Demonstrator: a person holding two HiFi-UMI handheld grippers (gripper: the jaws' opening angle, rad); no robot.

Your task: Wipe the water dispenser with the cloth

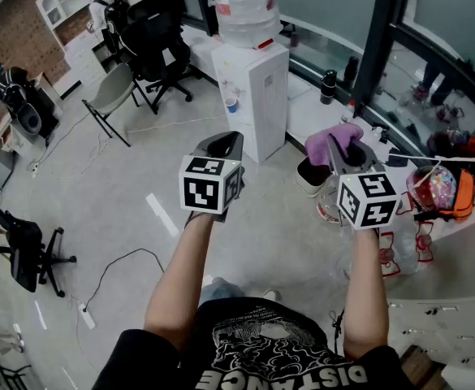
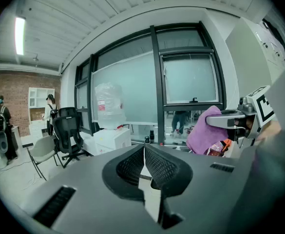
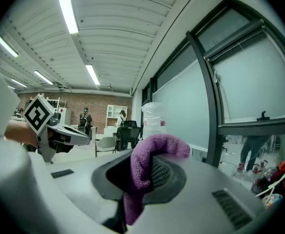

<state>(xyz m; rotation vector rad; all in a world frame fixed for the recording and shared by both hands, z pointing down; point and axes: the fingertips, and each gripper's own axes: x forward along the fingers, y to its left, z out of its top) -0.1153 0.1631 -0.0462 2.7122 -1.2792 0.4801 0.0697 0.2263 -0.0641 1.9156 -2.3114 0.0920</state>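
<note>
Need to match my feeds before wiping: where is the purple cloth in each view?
Head view: cloth, right of centre, upper half.
Left gripper view: right of middle, at mid-height.
Right gripper view: centre, clamped between the jaws.
Shared landmark: dispenser bottle.

A black office chair on wheels (image 1: 160, 43) stands on the grey floor (image 1: 123, 177), and a grey folding chair (image 1: 111, 96) is just beside it. Behind them, a person with a dark backpack (image 1: 103, 6) is near a white open shelf unit (image 1: 58, 2) by a red brick wall (image 1: 10, 39). A thin black cable (image 1: 119, 262) and a short white tape strip (image 1: 162, 215) lie on the floor. A dark cylindrical flask (image 1: 328, 86) stands on the white window ledge (image 1: 318, 116).
</note>
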